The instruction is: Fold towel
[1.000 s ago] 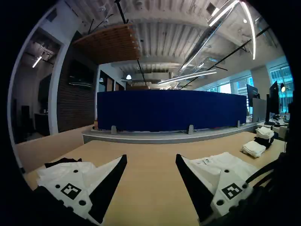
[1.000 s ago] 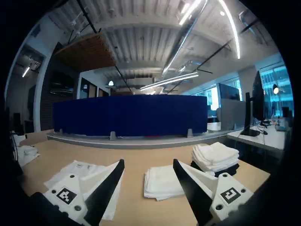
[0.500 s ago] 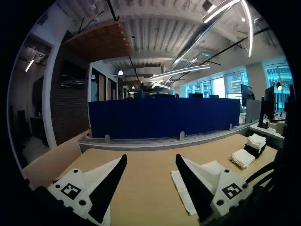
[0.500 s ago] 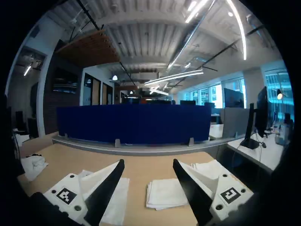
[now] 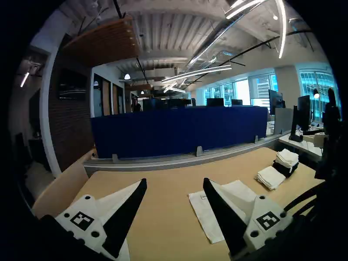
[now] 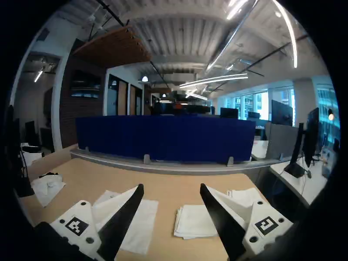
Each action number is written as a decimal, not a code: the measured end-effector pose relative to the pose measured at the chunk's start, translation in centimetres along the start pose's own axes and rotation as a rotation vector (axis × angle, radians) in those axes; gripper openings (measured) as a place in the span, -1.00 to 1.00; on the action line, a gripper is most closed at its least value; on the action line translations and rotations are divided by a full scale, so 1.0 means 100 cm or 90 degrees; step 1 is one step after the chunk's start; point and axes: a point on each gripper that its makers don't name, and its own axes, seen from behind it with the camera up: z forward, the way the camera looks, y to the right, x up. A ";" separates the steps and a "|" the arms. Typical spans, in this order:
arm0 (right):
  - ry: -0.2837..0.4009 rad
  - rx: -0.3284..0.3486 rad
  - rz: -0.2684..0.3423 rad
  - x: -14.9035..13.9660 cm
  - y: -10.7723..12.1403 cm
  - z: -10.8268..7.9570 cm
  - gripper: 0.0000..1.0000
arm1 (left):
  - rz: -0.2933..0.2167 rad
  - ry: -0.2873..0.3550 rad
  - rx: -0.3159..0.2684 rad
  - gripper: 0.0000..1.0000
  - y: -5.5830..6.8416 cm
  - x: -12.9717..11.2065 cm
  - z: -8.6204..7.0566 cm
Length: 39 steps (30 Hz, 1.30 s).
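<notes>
Two grippers: left gripper (image 5: 174,180) and right gripper (image 6: 171,186) hang above the wooden table (image 6: 169,195), fingers spread wide, gripping nothing.
Towel: an unfolded white towel (image 6: 143,222) lies flat on the table, just below and ahead of both claws.
Handling: likely light and limp, sure to sag once lifted; the near corners look the best hold, one per claw.
Alongside: a folded towel (image 6: 191,219) sits just beside the flat one; a stack of folded towels (image 5: 287,157) lies farther off, and a crumpled cloth (image 6: 48,187) sits near the table's left edge.
Backdrop: a blue partition (image 6: 165,137) spans the table's far side.
</notes>
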 end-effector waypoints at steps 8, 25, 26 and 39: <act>-0.061 0.058 -0.012 -0.018 -0.013 -0.001 1.00 | 0.026 -0.054 -0.068 0.93 0.025 -0.020 0.003; -0.252 0.234 -0.119 -0.084 -0.059 -0.006 1.00 | 0.077 -0.197 -0.224 0.93 0.074 -0.075 -0.008; -0.257 0.237 -0.123 -0.087 -0.059 -0.005 1.00 | 0.076 -0.201 -0.227 0.93 0.074 -0.077 -0.008; -0.279 0.249 -0.138 -0.108 -0.063 0.001 1.00 | 0.090 -0.219 -0.240 0.93 0.078 -0.099 0.000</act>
